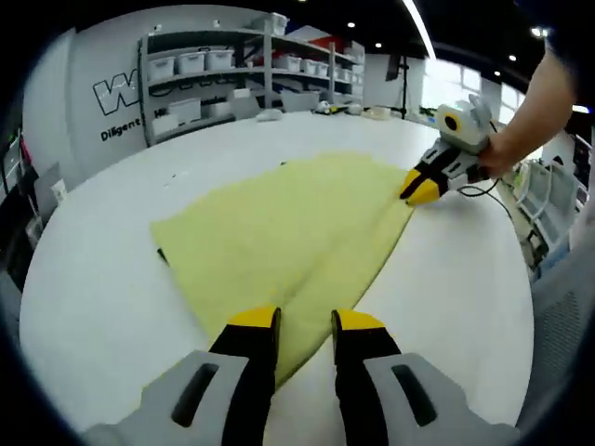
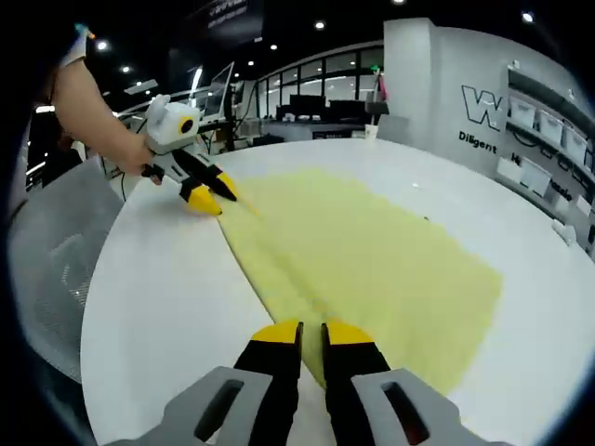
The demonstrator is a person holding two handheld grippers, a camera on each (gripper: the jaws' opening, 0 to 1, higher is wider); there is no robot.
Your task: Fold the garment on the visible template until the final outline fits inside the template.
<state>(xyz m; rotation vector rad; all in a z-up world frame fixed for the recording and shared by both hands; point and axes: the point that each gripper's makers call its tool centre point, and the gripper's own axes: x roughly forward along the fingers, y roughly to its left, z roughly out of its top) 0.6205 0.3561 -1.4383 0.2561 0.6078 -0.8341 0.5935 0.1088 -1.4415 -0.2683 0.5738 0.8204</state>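
I am looking across a wide white table with a smooth matt top, in a large hall with dark ceiling, spot lights and long windows at the far side. In the left gripper view, grey metal shelving with white storage bins stands against a grey wall with white lettering; a few small items sit on the table's far edge, too small for me to name. A grey mesh chair back stands just beside the table in the right gripper view.

The pale yellow cloth garment lies flat near the middle of the table, with one long side turned over on itself into a narrow folded strip. I cannot make out any template outline beneath it.

My left gripper, with yellow-tipped black jaws, sits at one end of that folded strip; its jaws stand slightly apart with the cloth edge between them, though I cannot tell whether they grip it. My right gripper sits at the strip's opposite end, jaws nearly pressed together over the fabric; again I cannot tell if it pinches. A bare hand holds each tool. Nothing stands between the two grippers but the garment.
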